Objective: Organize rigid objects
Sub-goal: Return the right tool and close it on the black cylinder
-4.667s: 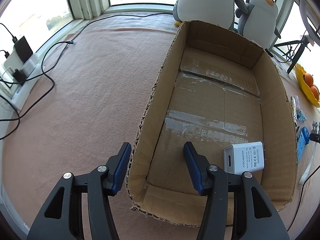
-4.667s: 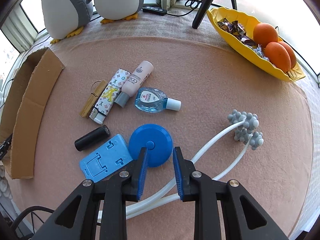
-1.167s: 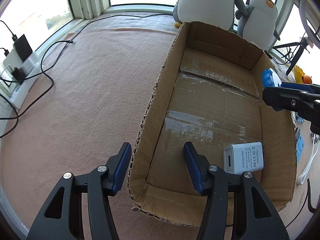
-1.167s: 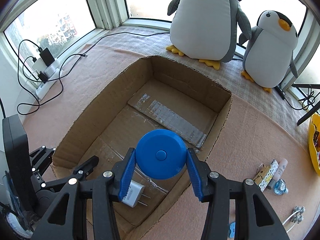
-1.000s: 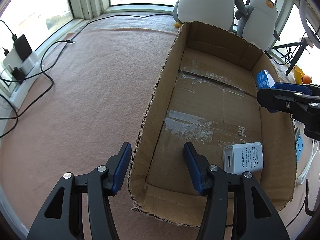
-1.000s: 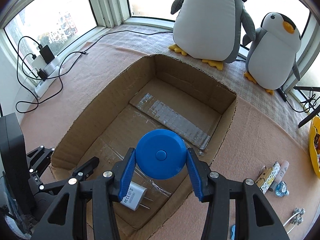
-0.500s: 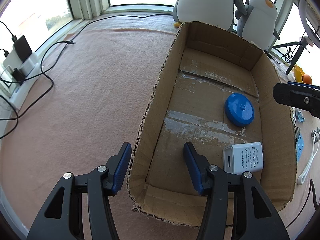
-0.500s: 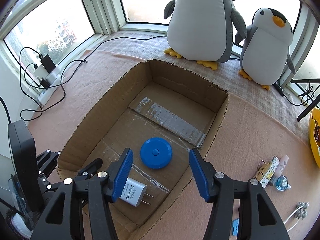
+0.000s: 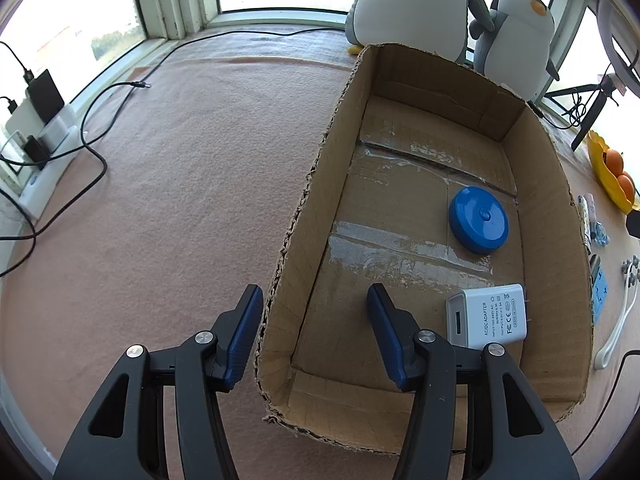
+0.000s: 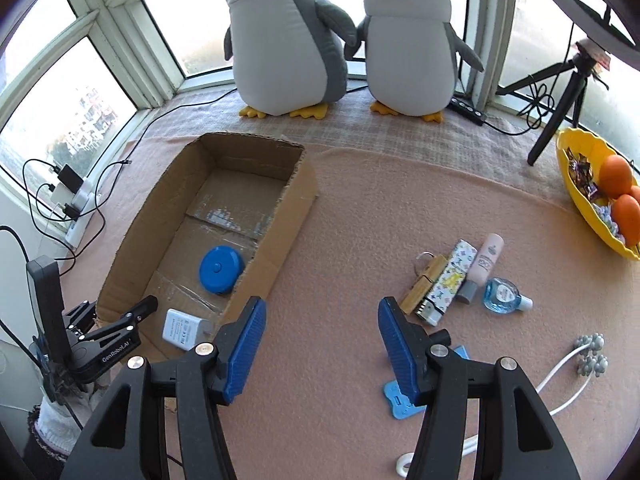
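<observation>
Pink felt surface (image 10: 360,208): blue disc (image 10: 221,269) lies in cardboard box (image 10: 280,240), whose wall my left claw (image 9: 316,334) straddles, steadying it; right claw (image 10: 322,344), spread, empty, hangs over loose clutter.

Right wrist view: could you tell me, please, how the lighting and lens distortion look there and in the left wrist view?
Right wrist view: window panes blown out white, frames bowed by the fisheye, dark vignette in the corners. Left wrist view: glare on the tape strips in the cardboard box, blue disc sharp, carpet evenly lit.
</observation>
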{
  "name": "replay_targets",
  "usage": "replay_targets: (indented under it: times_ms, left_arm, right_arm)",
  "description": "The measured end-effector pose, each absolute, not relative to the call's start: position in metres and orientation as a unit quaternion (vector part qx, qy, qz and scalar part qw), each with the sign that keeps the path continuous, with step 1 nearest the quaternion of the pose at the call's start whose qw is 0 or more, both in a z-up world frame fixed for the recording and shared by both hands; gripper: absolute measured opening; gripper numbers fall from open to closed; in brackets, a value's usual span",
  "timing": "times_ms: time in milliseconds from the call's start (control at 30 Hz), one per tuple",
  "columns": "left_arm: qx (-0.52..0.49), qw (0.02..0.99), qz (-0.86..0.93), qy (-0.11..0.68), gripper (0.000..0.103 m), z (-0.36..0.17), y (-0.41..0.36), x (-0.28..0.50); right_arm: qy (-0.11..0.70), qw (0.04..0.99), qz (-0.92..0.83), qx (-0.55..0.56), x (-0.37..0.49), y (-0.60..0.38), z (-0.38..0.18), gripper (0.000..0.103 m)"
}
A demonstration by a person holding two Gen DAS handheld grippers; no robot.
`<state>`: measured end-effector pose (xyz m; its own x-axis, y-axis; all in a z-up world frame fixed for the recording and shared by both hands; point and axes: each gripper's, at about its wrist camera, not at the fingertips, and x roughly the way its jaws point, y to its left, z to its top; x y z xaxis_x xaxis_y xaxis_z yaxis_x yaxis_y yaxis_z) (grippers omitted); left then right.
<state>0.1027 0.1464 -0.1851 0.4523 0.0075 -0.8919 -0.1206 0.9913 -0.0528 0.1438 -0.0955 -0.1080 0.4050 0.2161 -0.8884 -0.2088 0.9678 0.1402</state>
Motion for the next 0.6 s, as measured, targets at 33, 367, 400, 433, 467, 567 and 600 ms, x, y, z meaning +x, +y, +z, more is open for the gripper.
replay_targets:
  times_ms: [33, 367, 400, 433, 467, 567, 600]
  left_arm:
    - [-0.054, 0.850, 0.038, 0.522, 0.054, -0.185, 0.146, 0.103]
    - [-0.054, 0.850, 0.038, 0.522, 0.054, -0.185, 0.146, 0.103]
    - [-0.055, 0.850, 0.038, 0.522, 0.054, -0.185, 0.146, 0.103]
    - [-0.055, 0.850, 0.038, 0.522, 0.054, -0.185, 0.147, 0.102]
    - [-0.055, 0.850, 0.038, 0.522, 0.054, -0.185, 0.147, 0.103]
    - [-0.057, 0.850, 0.038, 0.522, 0.054, -0.186, 0.149, 0.102]
    - [-0.057, 0.850, 0.038, 0.523, 0.054, -0.186, 0.149, 0.102]
  right_arm:
    - [0.533, 0.838, 0.119, 0.002, 0.144, -0.105, -0.110, 0.054]
    - [0.534, 0.824, 0.172, -0.078, 0.133, -0.141, -0.141, 0.055]
    - [0.536, 0.822, 0.171, -0.089, 0.132, -0.142, -0.146, 0.055]
    - [0.538, 0.820, 0.170, -0.097, 0.132, -0.143, -0.151, 0.055]
    - [0.540, 0.818, 0.169, -0.103, 0.132, -0.143, -0.155, 0.055]
    - [0.545, 0.813, 0.168, -0.116, 0.134, -0.146, -0.167, 0.055]
    - [0.547, 0.811, 0.172, -0.121, 0.134, -0.145, -0.170, 0.055]
